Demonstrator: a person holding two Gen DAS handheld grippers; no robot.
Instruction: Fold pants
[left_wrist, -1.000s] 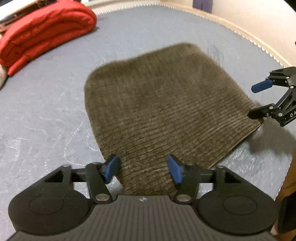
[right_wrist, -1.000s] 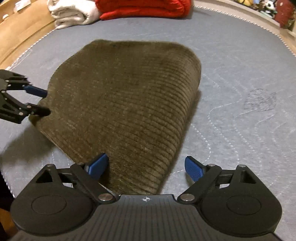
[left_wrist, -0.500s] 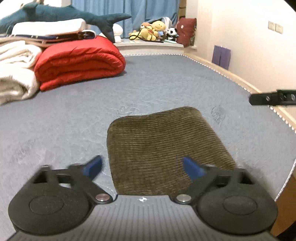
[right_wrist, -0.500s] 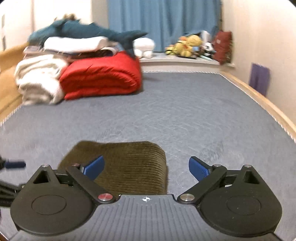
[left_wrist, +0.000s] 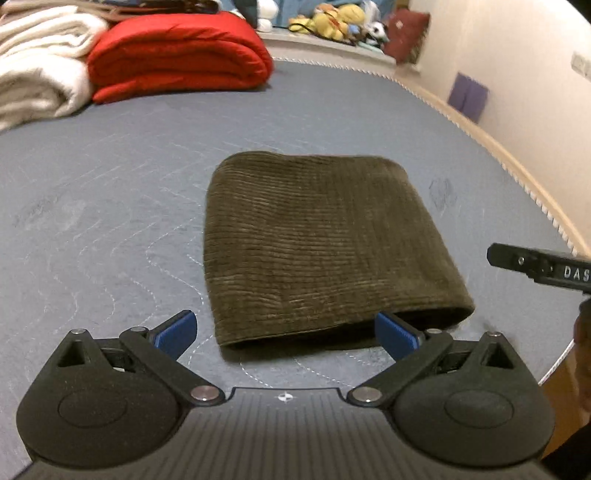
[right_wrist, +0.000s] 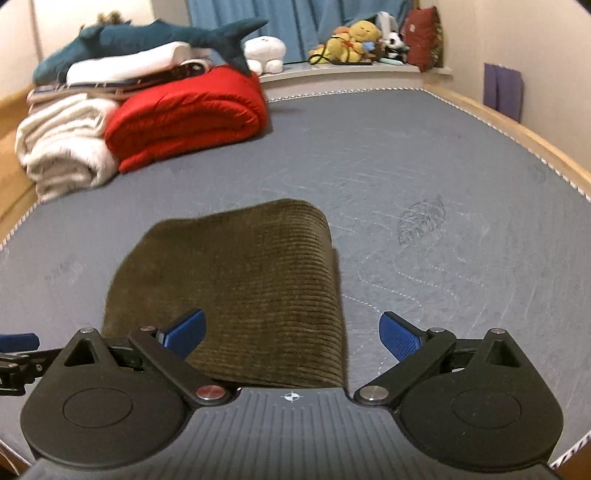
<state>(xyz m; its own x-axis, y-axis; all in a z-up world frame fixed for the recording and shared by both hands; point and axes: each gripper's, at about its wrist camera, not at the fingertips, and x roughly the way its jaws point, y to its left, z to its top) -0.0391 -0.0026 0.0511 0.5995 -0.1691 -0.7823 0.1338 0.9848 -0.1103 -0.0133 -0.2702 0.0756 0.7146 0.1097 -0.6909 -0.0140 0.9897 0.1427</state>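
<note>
Both grippers were found with jaws spread wide and nothing between them; the left gripper (left_wrist: 286, 334) had just been opening, the right gripper (right_wrist: 291, 338) widening only slightly. The folded pants (left_wrist: 317, 254), a compact olive corduroy bundle, were seen lying flat on the grey bed (left_wrist: 110, 206), apart from either gripper. From the left gripper the pants lay straight ahead and a little below, their near open edge just beyond the blue pads. From the right gripper the pants lay ahead and toward its left pad, the bundle's long axis running away from the camera. The right gripper was judged the nearer, since its body covered the bundle's near edge. The fold was judged complete. A red quilt (right_wrist: 188, 118) lay well beyond the pants.
</note>
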